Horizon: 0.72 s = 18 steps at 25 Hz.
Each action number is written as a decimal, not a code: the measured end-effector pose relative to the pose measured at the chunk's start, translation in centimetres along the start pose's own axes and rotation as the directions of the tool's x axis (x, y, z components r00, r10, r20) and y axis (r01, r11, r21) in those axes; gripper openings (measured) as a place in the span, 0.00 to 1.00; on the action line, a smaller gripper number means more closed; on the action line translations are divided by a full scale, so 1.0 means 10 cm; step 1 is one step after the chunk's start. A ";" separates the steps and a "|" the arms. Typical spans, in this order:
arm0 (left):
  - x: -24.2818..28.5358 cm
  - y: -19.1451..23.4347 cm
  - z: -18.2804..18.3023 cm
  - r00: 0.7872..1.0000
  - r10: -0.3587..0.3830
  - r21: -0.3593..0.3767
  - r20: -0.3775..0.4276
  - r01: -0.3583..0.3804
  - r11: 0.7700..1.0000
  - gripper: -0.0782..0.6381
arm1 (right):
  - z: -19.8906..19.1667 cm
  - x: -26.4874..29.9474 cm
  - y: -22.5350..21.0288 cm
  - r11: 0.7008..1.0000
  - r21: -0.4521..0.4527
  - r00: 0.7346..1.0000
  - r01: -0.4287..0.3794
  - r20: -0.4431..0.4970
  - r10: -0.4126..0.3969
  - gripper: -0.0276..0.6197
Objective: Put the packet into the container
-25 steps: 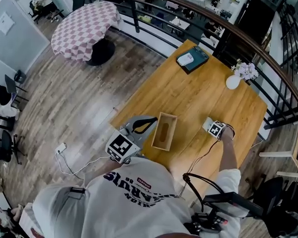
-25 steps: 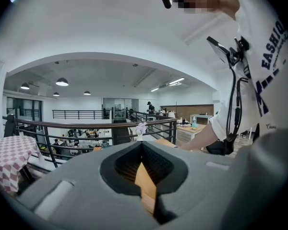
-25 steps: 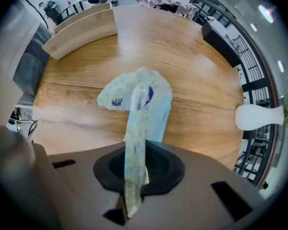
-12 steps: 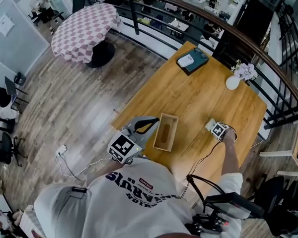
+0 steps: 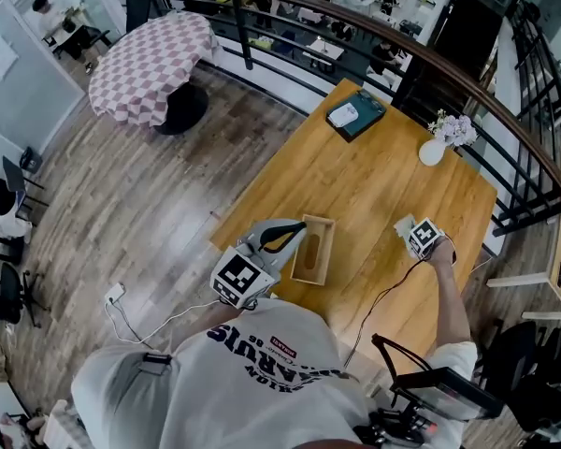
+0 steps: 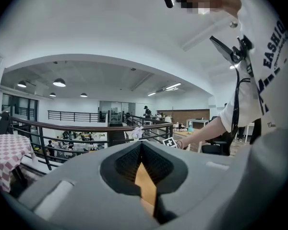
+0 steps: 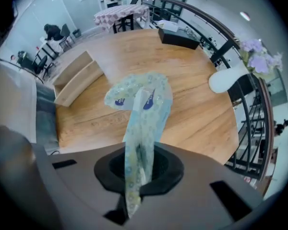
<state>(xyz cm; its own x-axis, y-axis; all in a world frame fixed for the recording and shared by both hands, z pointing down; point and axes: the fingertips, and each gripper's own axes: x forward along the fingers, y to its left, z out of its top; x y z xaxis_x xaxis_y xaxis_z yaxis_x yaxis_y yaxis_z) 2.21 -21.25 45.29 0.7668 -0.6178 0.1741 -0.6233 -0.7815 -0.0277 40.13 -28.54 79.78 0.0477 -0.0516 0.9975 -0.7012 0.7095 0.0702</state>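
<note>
- The right gripper [image 7: 139, 150] is clamped on the packet [image 7: 141, 97]. Its own view shows the jaws pressed together on one end of the pale blue-green patterned packet, while the rest of it reaches out over the wooden counter [image 7: 197, 109].
- The head view shows this right gripper [image 5: 407, 227] near the counter's [image 5: 374, 185] right edge. There the packet is only a pale patch at its front, too small to make out. Neither view settles whether the packet rests on the counter or hangs above it.
- The left gripper [image 6: 141, 145] has its jaw tips together with nothing between them. Its own view shows only a narrow wedge of wood behind the dark pads.
- In the head view the left gripper [image 5: 299, 225] points its tips at the far left corner of the container [image 5: 328, 249]. I cannot tell whether they touch.
- The container is an open wooden box near the counter's front edge, well apart from the packet. The right gripper view shows the container [image 7: 79, 80] to the left of the packet, with a divider along its length.
- The left gripper view misses the container but catches the right gripper's marker cube [image 6: 169, 142] and the railing [image 6: 86, 127].
- A white vase [image 5: 432, 152] of flowers [image 5: 453, 129] and a dark box [image 5: 355, 115] stand at the counter's far side. The right gripper view shows the vase [image 7: 228, 78] close up.
</note>
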 end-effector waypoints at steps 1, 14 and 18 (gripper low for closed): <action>0.01 -0.01 0.00 1.000 -0.006 -0.001 0.004 0.006 1.000 0.11 | 0.00 -0.13 0.02 0.999 0.043 1.000 -0.009 0.015 0.008 0.06; 0.03 -0.04 0.00 0.995 -0.082 -0.029 0.051 0.084 0.996 0.11 | -0.05 -1.85 0.83 0.934 0.289 0.974 -0.208 0.144 0.173 0.06; 0.02 -0.05 0.01 0.993 -0.098 -0.030 0.066 0.100 0.995 0.11 | -0.12 -2.24 0.97 0.829 0.446 0.937 -0.337 0.248 0.247 0.06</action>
<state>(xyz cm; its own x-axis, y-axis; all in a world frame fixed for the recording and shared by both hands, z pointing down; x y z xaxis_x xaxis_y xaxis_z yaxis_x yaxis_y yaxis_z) 2.68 -20.95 45.27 0.8326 -0.5427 0.1106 -0.5478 -0.8364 0.0195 33.11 -19.72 58.14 -0.3052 -0.0472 0.9511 -0.9148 0.2919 -0.2790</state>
